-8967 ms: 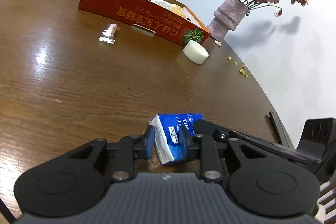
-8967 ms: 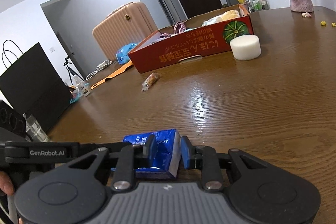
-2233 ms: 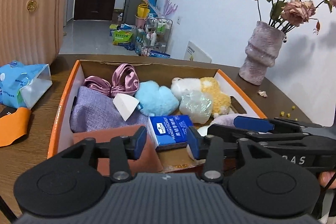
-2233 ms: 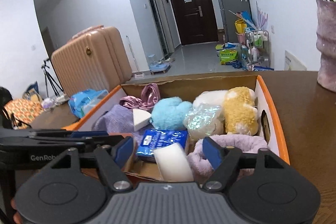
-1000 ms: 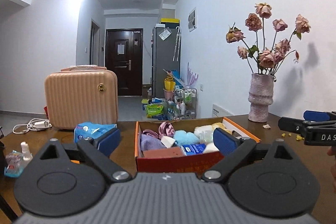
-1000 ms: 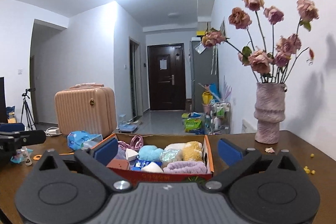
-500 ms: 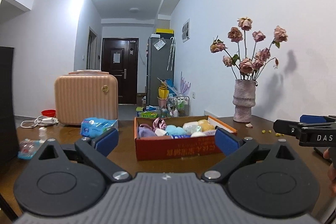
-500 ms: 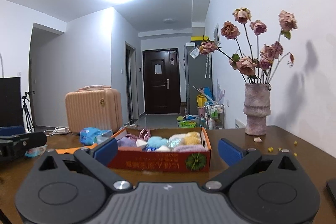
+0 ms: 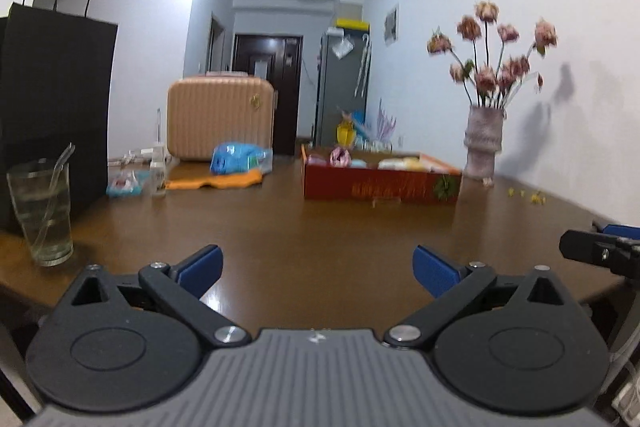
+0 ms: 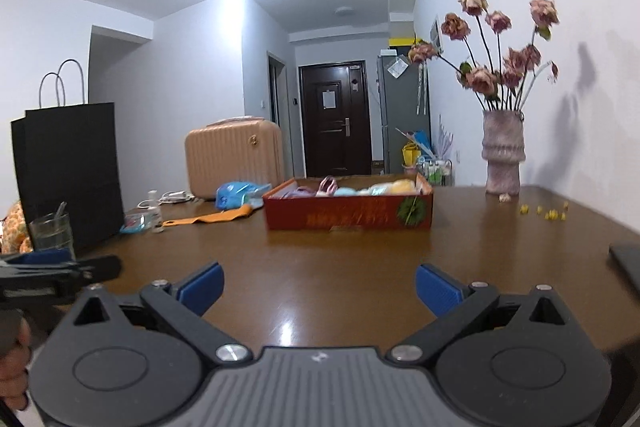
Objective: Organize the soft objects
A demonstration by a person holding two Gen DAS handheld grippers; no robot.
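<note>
So quick rundown from where I'm standing:

What changed: both hands have pulled well back from the red box (image 10: 348,213); a couple of seconds ago they were right over it with the blue tissue pack going in, now it sits far off across the worktop (image 10: 320,291).

Left gripper (image 9: 318,265): fingers spread wide, released, nothing between them, only bare wood.

Right gripper (image 10: 320,287): same deal, fingers wide apart and empty.

Soft stuff: all piled in the red box toward the far edge of the worktop, a pink bow, pale blue and yellow plush bits poking above the rim. The tissue pack is too low in there to make out from here.

Still out: blue plastic bag (image 9: 240,157) and an orange cloth (image 9: 216,181) lie left of the box near the far edge; can't say if those count.

Other bits: vase of dried flowers (image 10: 502,157) at the far right corner, drinking glass (image 9: 42,211) by the left edge, black paper bag (image 10: 68,175) behind it.

My read: looks like the sorting's basically done and they're backing off.
</note>
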